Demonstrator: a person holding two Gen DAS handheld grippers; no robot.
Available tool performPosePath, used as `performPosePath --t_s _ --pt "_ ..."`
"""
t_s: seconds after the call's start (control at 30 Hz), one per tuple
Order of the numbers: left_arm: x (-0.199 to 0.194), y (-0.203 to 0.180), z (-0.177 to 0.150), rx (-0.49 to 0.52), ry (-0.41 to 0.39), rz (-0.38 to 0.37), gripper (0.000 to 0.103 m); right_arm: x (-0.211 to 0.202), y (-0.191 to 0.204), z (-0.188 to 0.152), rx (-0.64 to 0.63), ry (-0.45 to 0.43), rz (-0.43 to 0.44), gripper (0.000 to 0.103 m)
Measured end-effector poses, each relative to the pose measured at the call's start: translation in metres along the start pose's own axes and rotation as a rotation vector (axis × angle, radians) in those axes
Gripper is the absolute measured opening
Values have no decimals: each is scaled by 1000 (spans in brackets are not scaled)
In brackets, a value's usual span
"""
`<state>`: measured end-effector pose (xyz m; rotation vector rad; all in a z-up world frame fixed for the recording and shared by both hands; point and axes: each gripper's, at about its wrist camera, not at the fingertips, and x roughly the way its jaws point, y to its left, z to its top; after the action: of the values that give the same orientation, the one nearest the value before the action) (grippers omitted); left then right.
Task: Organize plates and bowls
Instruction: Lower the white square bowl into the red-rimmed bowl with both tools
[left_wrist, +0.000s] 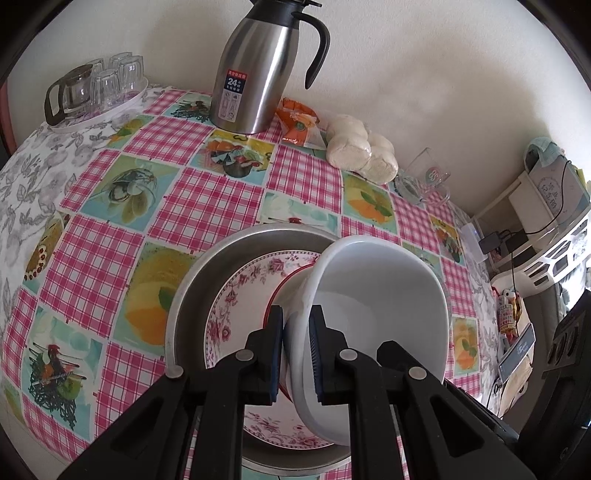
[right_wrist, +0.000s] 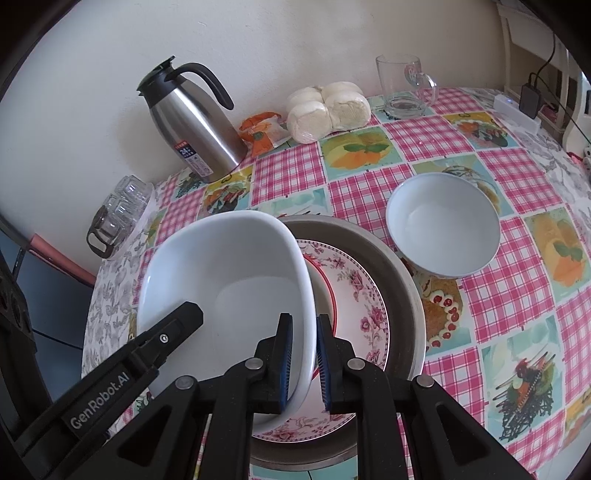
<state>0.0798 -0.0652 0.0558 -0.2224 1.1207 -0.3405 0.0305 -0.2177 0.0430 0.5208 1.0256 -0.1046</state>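
A large white bowl (left_wrist: 380, 302) is held tilted above a stack: a floral plate (left_wrist: 236, 295) with a red-rimmed plate (left_wrist: 277, 291) on it, inside a metal pan (left_wrist: 207, 273). My left gripper (left_wrist: 296, 350) is shut on the bowl's near rim. My right gripper (right_wrist: 304, 360) is shut on the opposite rim of the same bowl (right_wrist: 229, 273). The left gripper's finger (right_wrist: 162, 339) shows in the right wrist view. A second, smaller white bowl (right_wrist: 443, 229) stands on the table right of the pan (right_wrist: 402, 295). The floral plate (right_wrist: 365, 310) shows there too.
A steel thermos jug (left_wrist: 258, 74), an orange snack packet (left_wrist: 297, 120), wrapped white buns (left_wrist: 362, 147) and a glass mug (left_wrist: 424, 181) stand along the wall. A tray of glasses (left_wrist: 96, 88) sits at the far left corner. The checked tablecloth (left_wrist: 110, 240) covers the table.
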Motion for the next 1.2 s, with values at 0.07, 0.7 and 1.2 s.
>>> performPosePath --t_s 0.07,0.7,1.2 --pt "2 0 0 2 5 5 13 2 -1 0 0 2 -5 16" --pt "2 -3 1 15 19 16 19 6 0 0 -3 11 -15 16" --pt "-9 -1 4 7 -7 14 24 -2 0 1 5 3 -18 26"
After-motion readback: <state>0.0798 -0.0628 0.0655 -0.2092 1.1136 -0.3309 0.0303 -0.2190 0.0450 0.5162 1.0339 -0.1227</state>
